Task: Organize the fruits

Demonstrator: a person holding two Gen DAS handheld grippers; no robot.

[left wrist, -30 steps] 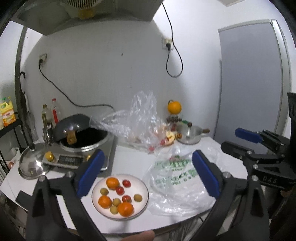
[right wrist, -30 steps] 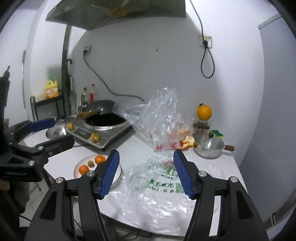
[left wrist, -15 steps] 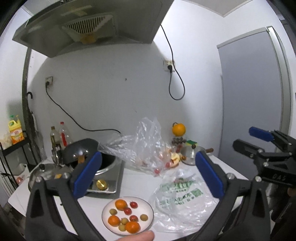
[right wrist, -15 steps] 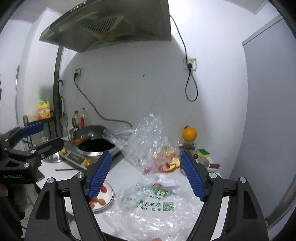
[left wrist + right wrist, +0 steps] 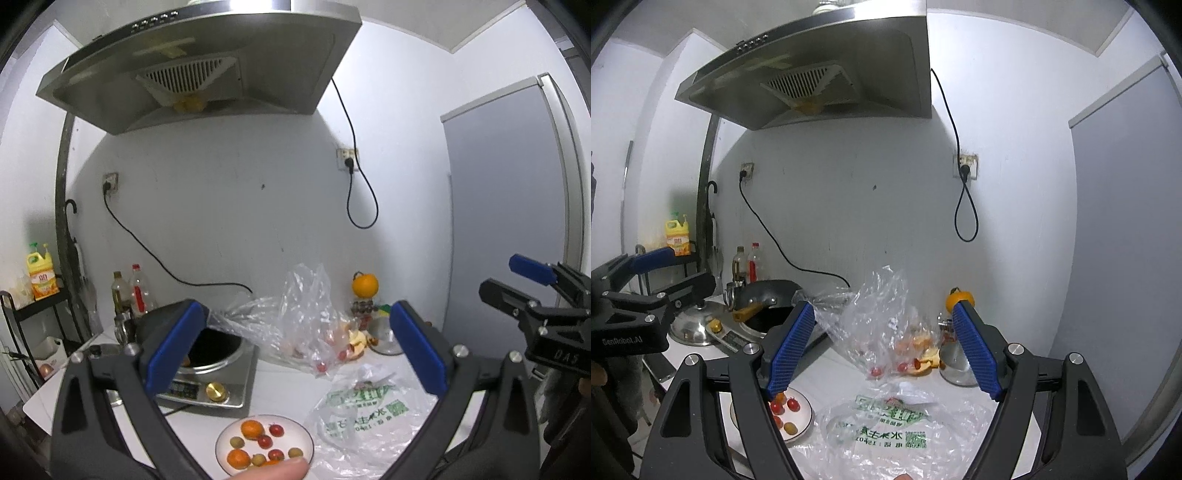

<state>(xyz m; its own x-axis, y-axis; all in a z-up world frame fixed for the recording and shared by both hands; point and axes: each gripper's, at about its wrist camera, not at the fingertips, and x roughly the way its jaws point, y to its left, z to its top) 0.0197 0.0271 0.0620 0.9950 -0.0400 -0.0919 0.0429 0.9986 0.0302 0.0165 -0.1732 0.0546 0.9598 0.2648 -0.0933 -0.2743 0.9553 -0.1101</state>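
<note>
Right now I have both grippers held high and level over the worktop (image 5: 280, 380), each with its fingers spread wide and nothing between them: the left gripper (image 5: 295, 354) frames the stove and bags, the right gripper (image 5: 882, 354) frames the clear bag. The fruit sits in two places. A white plate (image 5: 304, 437) at about 6 o'clock in the left view carries small oranges, red cherry tomatoes and little green-yellow fruits; more tomatoes and orange pieces lie in and around the crumpled clear bag (image 5: 303, 317) toward 12 o'clock from the plate, and a single orange (image 5: 365, 286) perches on something at the back. Whether the plate is being filled or emptied I cannot judge, so I would only say this: any grasp on these round fruits wants me lower and squarer, fingers closing gently, and kept clear of loose plastic. The left view gives me the whole plate and its count; the right view hides half of it behind a finger, but shows the printed bag (image 5: 886, 428) spread flat, the pot lid (image 5: 690, 326) beside the stove, and the bagged tomatoes more plainly.
</note>
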